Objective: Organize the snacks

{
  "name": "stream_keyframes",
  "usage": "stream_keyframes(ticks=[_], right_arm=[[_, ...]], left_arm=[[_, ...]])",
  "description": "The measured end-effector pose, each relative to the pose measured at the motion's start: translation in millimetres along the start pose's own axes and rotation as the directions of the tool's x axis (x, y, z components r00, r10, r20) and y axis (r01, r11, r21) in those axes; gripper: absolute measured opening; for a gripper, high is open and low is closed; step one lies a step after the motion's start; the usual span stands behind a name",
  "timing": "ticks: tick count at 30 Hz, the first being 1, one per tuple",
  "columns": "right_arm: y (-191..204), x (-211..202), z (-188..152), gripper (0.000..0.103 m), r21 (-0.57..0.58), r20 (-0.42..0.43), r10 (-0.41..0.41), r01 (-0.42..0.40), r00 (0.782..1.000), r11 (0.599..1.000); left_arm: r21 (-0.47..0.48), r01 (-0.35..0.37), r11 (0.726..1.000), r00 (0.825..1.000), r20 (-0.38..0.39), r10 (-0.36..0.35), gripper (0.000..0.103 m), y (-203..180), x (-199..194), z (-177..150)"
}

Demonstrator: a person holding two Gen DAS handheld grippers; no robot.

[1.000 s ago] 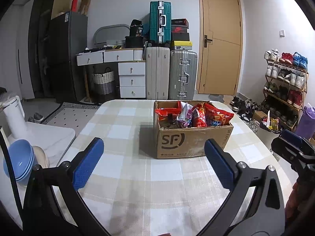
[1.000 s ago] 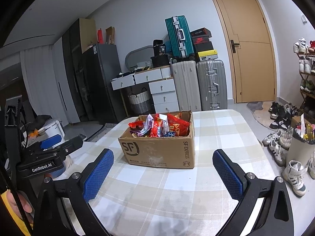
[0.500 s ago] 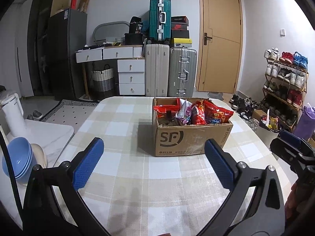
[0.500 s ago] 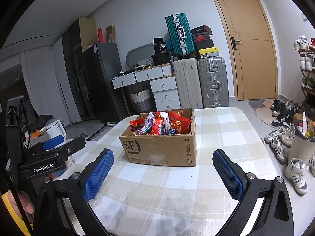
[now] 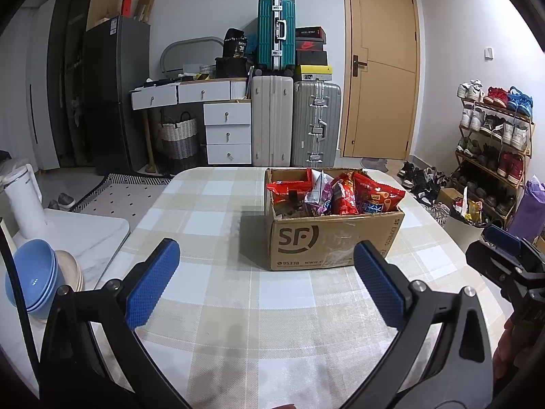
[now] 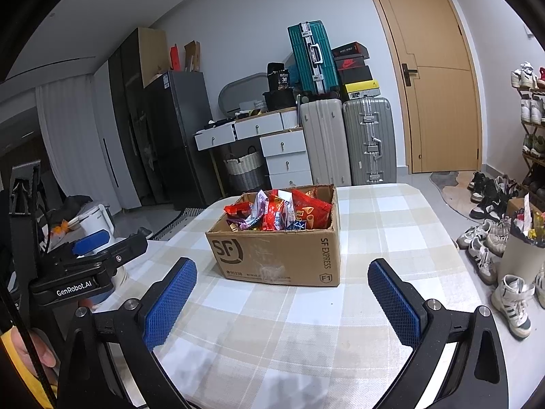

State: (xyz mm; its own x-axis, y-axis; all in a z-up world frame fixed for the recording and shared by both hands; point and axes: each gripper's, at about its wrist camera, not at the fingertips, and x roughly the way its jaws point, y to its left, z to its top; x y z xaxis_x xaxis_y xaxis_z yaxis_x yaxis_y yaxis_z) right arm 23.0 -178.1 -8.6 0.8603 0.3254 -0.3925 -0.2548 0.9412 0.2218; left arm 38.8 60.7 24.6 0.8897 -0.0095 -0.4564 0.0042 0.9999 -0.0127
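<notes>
Here the snack packets [image 5: 335, 194] all sit inside the cardboard box [image 5: 327, 242] on the checked table [image 5: 218, 293].

We see the packets crowded and upright in the box, some red ones above the rim, and no packet on the cloth around it. This fits a box just filled or one waiting to be sorted, so we judge no move. Our left gripper [image 5: 265, 283] and right gripper [image 6: 282, 298] hang short of the box, both spread wide and holding nothing. Any reach should come from above, to pinch one packet by its top edge.
</notes>
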Motion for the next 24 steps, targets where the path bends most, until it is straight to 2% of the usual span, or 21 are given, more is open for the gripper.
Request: stream_keyframes(ticks=[13, 24], right_arm=[[0.6, 0.1, -0.4, 0.102, -0.002, -0.005, 0.002, -0.002, 1.0, 1.0], [2.8, 2.5, -4.4, 0.102, -0.006, -0.009, 0.004, -0.004, 1.0, 1.0]], left_arm=[[0.009, 0.024, 1.0, 1.0, -0.015, -0.024, 0.102, -3.6, -2.7, 1.1], [0.012, 0.008, 1.0, 1.0, -0.027, -0.008, 0.102, -2.7, -2.6, 1.2]])
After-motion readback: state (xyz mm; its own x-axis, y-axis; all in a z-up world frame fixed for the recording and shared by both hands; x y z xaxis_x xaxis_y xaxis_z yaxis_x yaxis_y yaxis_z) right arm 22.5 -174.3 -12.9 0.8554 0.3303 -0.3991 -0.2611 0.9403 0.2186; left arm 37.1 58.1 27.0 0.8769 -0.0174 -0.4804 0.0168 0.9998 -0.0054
